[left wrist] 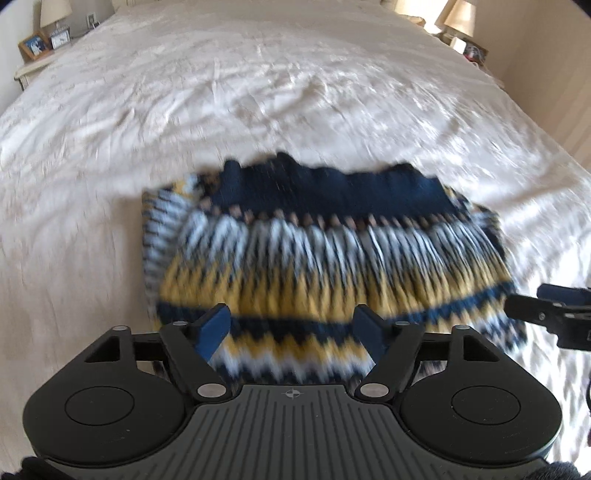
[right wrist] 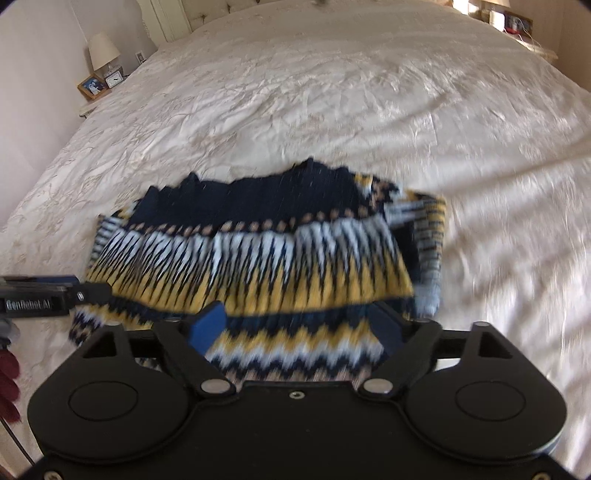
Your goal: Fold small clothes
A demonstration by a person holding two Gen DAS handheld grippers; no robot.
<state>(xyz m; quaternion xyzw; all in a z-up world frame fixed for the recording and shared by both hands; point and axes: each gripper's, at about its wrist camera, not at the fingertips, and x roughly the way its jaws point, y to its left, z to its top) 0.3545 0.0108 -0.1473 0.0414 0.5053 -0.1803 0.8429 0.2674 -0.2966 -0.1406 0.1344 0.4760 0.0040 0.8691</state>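
Observation:
A knitted sweater (left wrist: 325, 254) in navy, yellow and white zigzag bands lies folded into a compact rectangle on the cream bedspread (left wrist: 258, 92). My left gripper (left wrist: 291, 321) hovers over its near left part with the blue pads wide apart and nothing pinched between them. Over the sweater's (right wrist: 251, 258) near right part my right gripper (right wrist: 297, 317) stands just as wide, also empty. Each gripper shows side-on at the edge of the other's view: the right gripper (left wrist: 546, 302) beside the sweater's right corner, the left gripper (right wrist: 48, 291) at its left corner. Both views are blurred.
The bed stretches far beyond the sweater. A nightstand with a lamp (right wrist: 103, 51), a framed photo (right wrist: 92, 86) and a small clock (right wrist: 113, 78) stands at the far left by the wall. Another lamp (left wrist: 460, 18) stands at the far right. Something dark red (right wrist: 9, 384) shows at the left edge.

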